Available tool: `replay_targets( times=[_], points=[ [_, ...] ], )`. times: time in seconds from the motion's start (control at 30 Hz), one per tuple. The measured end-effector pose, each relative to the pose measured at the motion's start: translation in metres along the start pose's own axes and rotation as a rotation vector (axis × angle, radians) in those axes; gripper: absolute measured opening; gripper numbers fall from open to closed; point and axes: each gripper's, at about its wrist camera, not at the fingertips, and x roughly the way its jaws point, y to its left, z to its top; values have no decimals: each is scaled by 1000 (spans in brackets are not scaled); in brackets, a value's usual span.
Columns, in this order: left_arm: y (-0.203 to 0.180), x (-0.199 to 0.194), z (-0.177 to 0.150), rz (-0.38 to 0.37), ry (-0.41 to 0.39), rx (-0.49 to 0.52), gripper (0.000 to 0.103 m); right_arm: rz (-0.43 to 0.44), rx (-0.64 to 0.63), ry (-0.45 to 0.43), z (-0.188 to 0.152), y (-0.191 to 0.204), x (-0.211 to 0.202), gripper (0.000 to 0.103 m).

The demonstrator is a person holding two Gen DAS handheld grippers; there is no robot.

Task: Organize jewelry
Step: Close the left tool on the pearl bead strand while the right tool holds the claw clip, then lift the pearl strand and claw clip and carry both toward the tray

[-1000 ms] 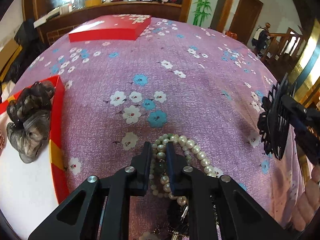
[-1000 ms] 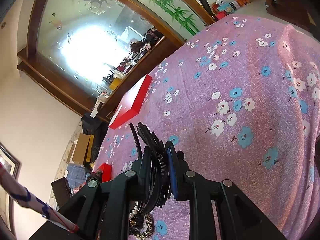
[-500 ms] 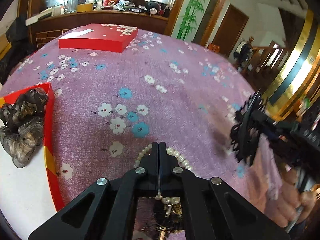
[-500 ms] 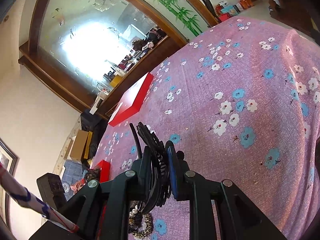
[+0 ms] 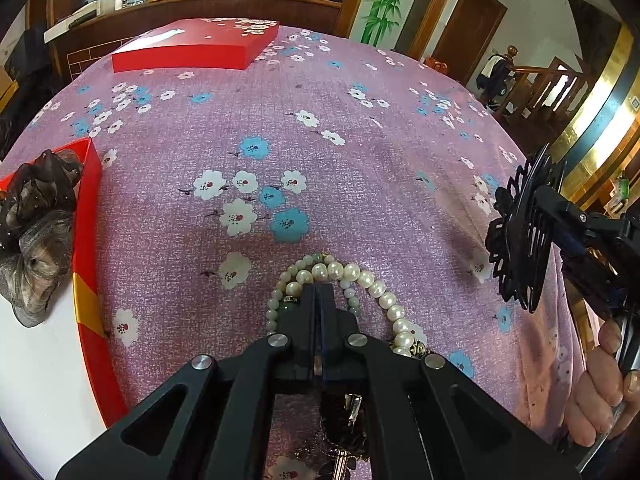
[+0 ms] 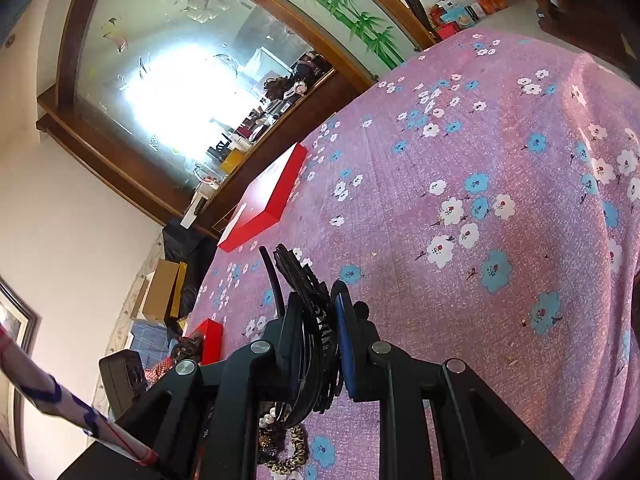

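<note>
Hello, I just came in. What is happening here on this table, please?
A person is sorting jewelry with a hand-held gripper in each hand. The left gripper has its fingers shut over a pile of pearl necklaces on the flowered tablecloth. The right gripper holds a black hair comb above the table. At the left, an open red box holds a dark scrunchie. Its lid lies at the far side.

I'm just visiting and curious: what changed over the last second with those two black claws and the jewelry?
The left gripper went from open around the pearl necklace to shut on its strands. The necklace still lies on the flowered cloth. The right gripper stayed clamped on the black hair comb, held above the cloth. The red box with its scrunchies did not move.
</note>
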Motion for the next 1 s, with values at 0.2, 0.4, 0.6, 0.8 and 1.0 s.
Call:
replay_targets(
  times=[0.2, 0.4, 0.6, 0.8, 1.0],
  points=[
    [11, -7, 4, -47, -8, -59, 11, -3, 3, 1, 0, -1, 1, 19],
    [16, -14, 6, -51, -26, -84, 11, -4, 3, 1, 1, -1, 1, 20],
    [21, -18, 7, -10, -33, -97, 11, -12, 3, 2, 0, 0, 3, 20],
    [21, -11, 6, 8, -3, -82, 11, -10, -4, 5, 0, 0, 4, 20],
    [13, -9, 3, 88, -27, -28, 13, 7, -29, 29, -3, 5, 8, 20]
  ],
)
